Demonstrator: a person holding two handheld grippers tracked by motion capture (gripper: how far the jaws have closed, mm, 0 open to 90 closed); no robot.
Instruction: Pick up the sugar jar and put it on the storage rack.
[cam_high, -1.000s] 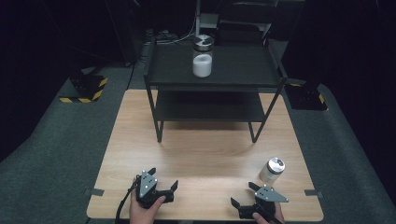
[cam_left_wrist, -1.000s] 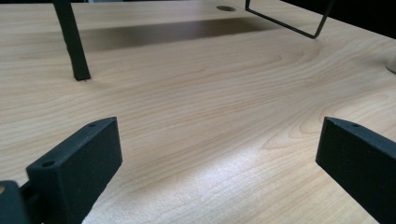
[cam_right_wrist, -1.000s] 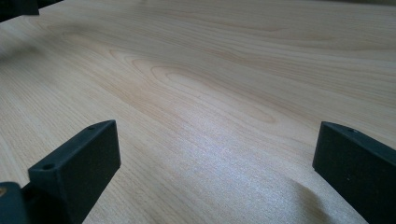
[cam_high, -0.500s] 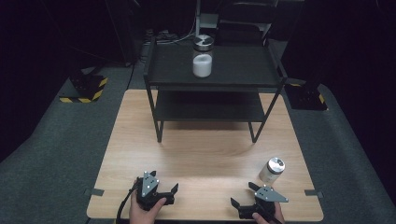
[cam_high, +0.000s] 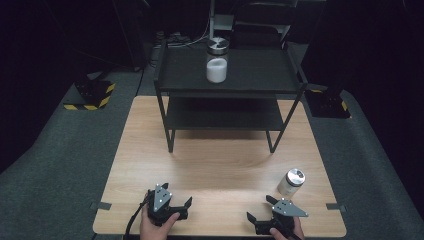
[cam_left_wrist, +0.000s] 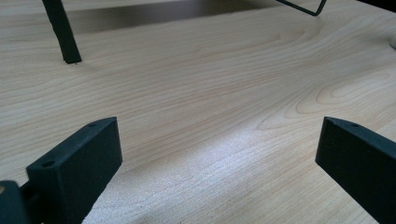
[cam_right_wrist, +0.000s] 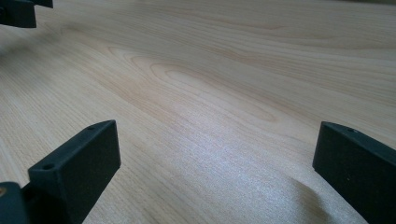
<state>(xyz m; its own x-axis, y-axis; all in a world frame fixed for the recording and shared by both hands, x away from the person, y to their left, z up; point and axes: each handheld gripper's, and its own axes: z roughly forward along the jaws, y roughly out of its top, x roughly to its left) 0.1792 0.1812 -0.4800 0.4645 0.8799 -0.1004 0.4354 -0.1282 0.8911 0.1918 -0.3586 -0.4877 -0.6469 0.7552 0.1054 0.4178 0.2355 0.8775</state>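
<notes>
My left gripper (cam_high: 169, 199) rests near the front edge of the wooden table (cam_high: 225, 160), held by a hand, open. In the left gripper view its jaws (cam_left_wrist: 217, 149) stand wide apart over bare wood. My right gripper (cam_high: 260, 209) sits at the front right, also open, with nothing between its jaws (cam_right_wrist: 215, 149). A small white jar with a silver lid (cam_high: 291, 181) stands on the table just beyond the right gripper, untouched. A taller jar with white contents (cam_high: 216, 62) stands on top of the black shelf (cam_high: 250, 85).
The black two-tier shelf stands across the back of the table, and its front left leg (cam_left_wrist: 63, 35) shows in the left gripper view. Part of the left gripper (cam_right_wrist: 18, 11) appears at the top left of the right gripper view. Grey carpet (cam_high: 60, 165) surrounds the table.
</notes>
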